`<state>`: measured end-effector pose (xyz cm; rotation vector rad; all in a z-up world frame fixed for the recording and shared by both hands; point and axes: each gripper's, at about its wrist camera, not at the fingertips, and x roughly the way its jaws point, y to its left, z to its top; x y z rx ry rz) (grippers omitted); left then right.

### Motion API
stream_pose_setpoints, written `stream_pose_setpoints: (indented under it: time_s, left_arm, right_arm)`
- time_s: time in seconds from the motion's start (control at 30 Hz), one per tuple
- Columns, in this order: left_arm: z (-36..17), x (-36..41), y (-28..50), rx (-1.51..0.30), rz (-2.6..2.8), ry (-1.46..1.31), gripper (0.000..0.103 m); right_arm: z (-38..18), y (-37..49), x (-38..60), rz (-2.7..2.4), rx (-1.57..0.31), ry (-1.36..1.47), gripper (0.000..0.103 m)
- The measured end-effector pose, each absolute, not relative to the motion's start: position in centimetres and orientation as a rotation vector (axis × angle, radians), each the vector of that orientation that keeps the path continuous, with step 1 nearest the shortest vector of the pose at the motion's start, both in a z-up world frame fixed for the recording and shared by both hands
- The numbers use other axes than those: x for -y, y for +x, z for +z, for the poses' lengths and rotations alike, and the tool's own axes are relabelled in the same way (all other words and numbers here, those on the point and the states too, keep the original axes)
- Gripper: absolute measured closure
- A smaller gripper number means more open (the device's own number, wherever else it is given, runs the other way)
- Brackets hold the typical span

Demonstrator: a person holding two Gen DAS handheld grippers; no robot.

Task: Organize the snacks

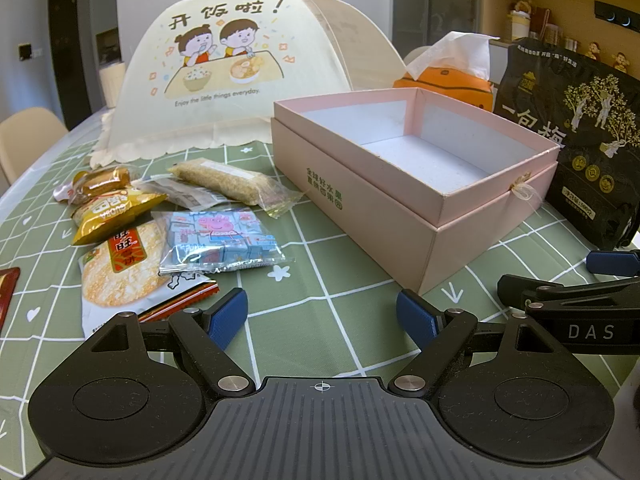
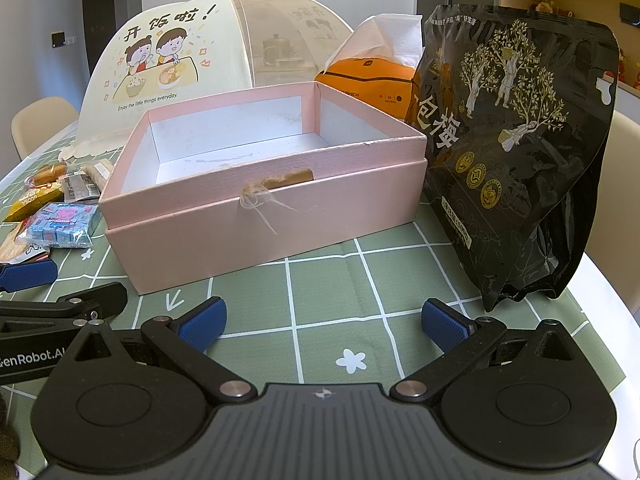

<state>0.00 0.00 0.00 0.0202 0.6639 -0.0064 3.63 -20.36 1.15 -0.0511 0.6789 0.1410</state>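
An empty pink box (image 1: pixel 400 200) stands open on the green checked tablecloth; it also shows in the right wrist view (image 2: pixel 256 216). Left of it lies a pile of snacks: a Peppa Pig candy bag (image 1: pixel 218 240), a rice cracker pack (image 1: pixel 120 268), a yellow packet (image 1: pixel 108 214), a clear bag of grain bar (image 1: pixel 232 180). A tall black plum bag (image 2: pixel 516 152) stands right of the box. My left gripper (image 1: pixel 320 316) is open and empty, near the snacks. My right gripper (image 2: pixel 322 322) is open and empty, in front of the box and black bag.
A cream mesh food cover (image 1: pixel 224 72) stands behind the snacks. An orange tissue box (image 1: pixel 448 80) sits behind the pink box. A beige chair (image 1: pixel 28 136) is at the table's far left. The table edge (image 2: pixel 608 288) runs close on the right.
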Motion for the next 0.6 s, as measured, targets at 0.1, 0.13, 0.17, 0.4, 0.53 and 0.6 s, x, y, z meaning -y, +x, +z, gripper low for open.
stream_pose_setpoints:
  time_s: [0.1, 0.13, 0.17, 0.4, 0.53, 0.6]
  left_arm:
    - [0.0, 0.0, 0.0, -0.664, -0.006, 0.02, 0.015]
    - [0.0, 0.0, 0.0, -0.664, -0.007, 0.02, 0.015]
    - [0.0, 0.0, 0.0, -0.664, -0.006, 0.02, 0.015]
    - [-0.11, 0.01, -0.03, -0.664, -0.007, 0.02, 0.015]
    - [-0.22, 0.02, -0.06, -0.663, -0.007, 0.02, 0.015]
    - [-0.27, 0.03, -0.08, -0.663, -0.007, 0.02, 0.015]
  right_arm:
    - [1.15, 3.64, 20.36, 0.141, -0.679, -0.051, 0.0]
    - [1.15, 3.65, 20.37, 0.141, -0.679, -0.051, 0.0]
    - [1.15, 3.66, 20.37, 0.141, -0.679, -0.051, 0.0]
    - [1.17, 3.64, 20.34, 0.139, -0.677, -0.051, 0.0]
    - [1.18, 3.62, 20.31, 0.139, -0.677, -0.051, 0.0]
    - [1.18, 3.59, 20.29, 0.139, -0.676, -0.051, 0.0]
